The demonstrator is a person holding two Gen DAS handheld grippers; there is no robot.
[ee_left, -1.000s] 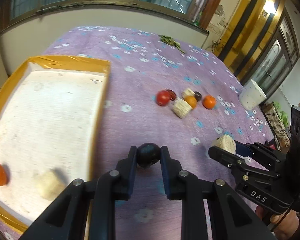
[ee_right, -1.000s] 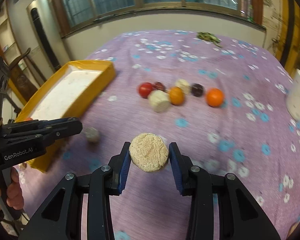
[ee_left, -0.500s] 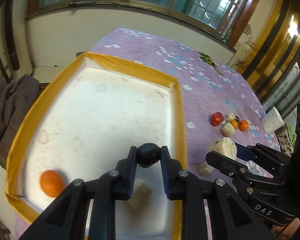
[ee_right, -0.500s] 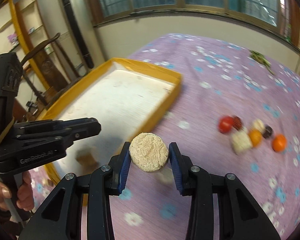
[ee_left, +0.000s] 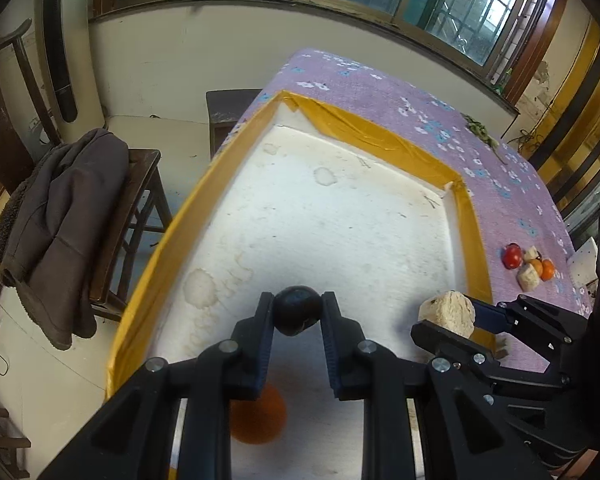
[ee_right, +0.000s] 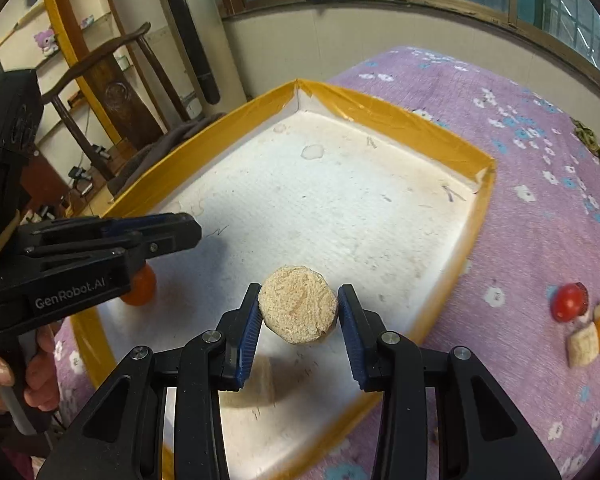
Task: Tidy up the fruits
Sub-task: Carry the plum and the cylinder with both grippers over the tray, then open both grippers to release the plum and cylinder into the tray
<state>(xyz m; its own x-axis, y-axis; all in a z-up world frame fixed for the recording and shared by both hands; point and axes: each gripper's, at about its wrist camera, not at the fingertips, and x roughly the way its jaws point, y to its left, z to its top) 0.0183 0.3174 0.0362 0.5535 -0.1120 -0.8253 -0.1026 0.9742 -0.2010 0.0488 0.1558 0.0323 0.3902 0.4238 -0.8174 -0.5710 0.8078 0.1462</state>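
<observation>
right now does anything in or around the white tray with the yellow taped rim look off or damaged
Nothing is spilled or broken. The white foam tray with the yellow taped rim has pale ring stains and small dark scuffs on its floor, and its tape is wrinkled at the far corner. The round orange fruit sits in it normally.

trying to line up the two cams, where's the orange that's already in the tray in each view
Left wrist: the orange lies low and centre on the tray floor, partly behind the left gripper.
Right wrist: the orange lies at mid left, tucked under the left gripper.
Shared landmark: the tray's yellow rim.
</observation>
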